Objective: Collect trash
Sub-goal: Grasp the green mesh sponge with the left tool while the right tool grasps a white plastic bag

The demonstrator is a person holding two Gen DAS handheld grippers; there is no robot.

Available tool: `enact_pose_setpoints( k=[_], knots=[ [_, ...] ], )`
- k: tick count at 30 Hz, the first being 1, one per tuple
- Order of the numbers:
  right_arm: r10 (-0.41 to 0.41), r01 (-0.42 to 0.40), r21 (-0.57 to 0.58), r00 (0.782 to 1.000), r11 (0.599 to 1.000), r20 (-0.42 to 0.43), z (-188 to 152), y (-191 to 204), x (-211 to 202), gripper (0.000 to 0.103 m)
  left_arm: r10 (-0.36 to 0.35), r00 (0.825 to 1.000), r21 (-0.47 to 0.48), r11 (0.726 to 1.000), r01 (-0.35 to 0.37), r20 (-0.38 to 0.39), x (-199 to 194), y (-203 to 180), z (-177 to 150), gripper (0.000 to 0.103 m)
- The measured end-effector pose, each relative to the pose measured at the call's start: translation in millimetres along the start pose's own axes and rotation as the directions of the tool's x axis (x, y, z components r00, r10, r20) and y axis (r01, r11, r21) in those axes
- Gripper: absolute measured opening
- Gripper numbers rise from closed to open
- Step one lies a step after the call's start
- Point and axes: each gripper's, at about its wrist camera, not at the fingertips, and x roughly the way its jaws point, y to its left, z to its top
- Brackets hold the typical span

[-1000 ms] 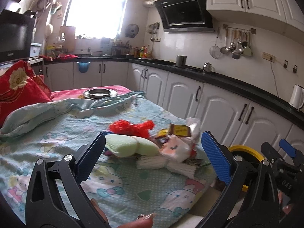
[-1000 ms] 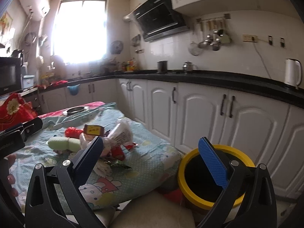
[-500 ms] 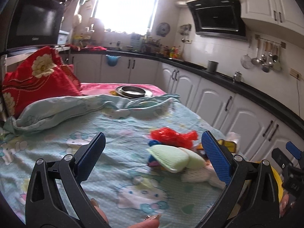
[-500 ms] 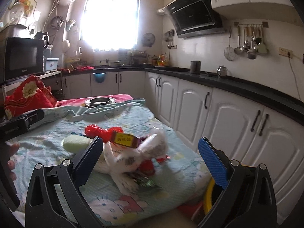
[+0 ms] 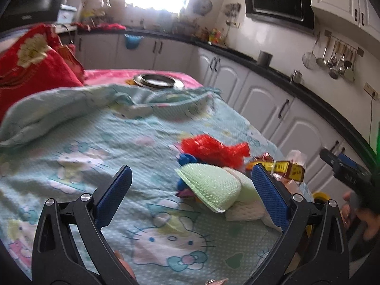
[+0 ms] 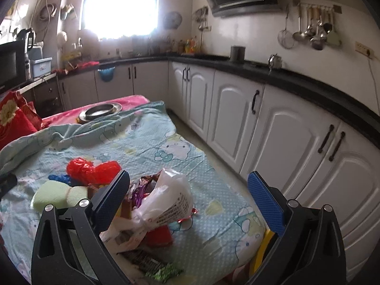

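Note:
A heap of trash lies near the right edge of a bed with a light blue cartoon sheet (image 5: 78,142). It holds a red plastic bag (image 5: 211,148) (image 6: 91,169), pale green foam nets (image 5: 211,186) (image 6: 51,196), a clear printed plastic bag (image 6: 169,200), a yellow-brown box (image 5: 288,168) and foil wrappers (image 6: 144,185). My left gripper (image 5: 190,194) is open, its right finger beside the green foam. My right gripper (image 6: 190,200) is open just above the clear bag. A sliver of the yellow-rimmed bin (image 6: 264,245) shows past the bed corner.
White cabinets (image 6: 280,137) under a black counter (image 6: 308,83) run along the right, across a narrow floor strip. A metal dish (image 5: 154,80) sits on a pink cover at the far end. Red pillows (image 5: 30,71) lean at the left. The other gripper and a hand (image 5: 351,182) appear at right.
Both grippers swung left and forward, from the yellow bin toward the trash heap. The bin has nearly left both views. Both stayed open.

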Motion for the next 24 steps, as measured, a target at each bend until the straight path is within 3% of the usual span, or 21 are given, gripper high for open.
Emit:
enact_pose_setpoints(
  k=[3, 5, 8, 13, 15, 17, 24],
  knots=[
    [0.035, -0.035, 0.0, 0.997, 0.999, -0.069, 3, -5, 22, 0.084, -0.026, 0.998, -0.057, 0.998, 0.022, -0.06, 18, 3, 0, 0.093],
    [0.06, -0.057, 0.028, 0.992, 0.998, -0.109, 2, -10, 36, 0.072, -0.043, 0.994, -0.091, 0.995, 0.034, -0.098, 29, 5, 1, 0.093],
    [0.106, -0.098, 0.055, 0.983, 0.994, -0.153, 1, -13, 52, 0.066, -0.046, 0.988, -0.146, 0.989, 0.024, -0.145, 43, 9, -1, 0.093],
    [0.152, -0.146, 0.048, 0.973, 0.988, -0.173, 3, -10, 64, 0.051, -0.097, 0.978, -0.248, 0.968, 0.049, -0.186, 53, 18, -5, 0.093],
    [0.182, -0.174, 0.055, 0.965, 0.983, -0.188, 3, -10, 69, 0.04, -0.109, 0.974, -0.265, 0.963, 0.053, -0.197, 56, 20, -5, 0.092],
    [0.209, -0.199, 0.068, 0.957, 0.978, -0.202, 3, -12, 73, 0.03, -0.12, 0.97, -0.283, 0.957, 0.058, -0.21, 57, 21, -9, 0.084],
    [0.232, -0.224, 0.066, 0.956, 0.972, -0.18, 0, -15, 64, 0.021, -0.196, 0.947, -0.362, 0.927, 0.096, -0.253, 57, 24, -19, 0.062]
  ],
)
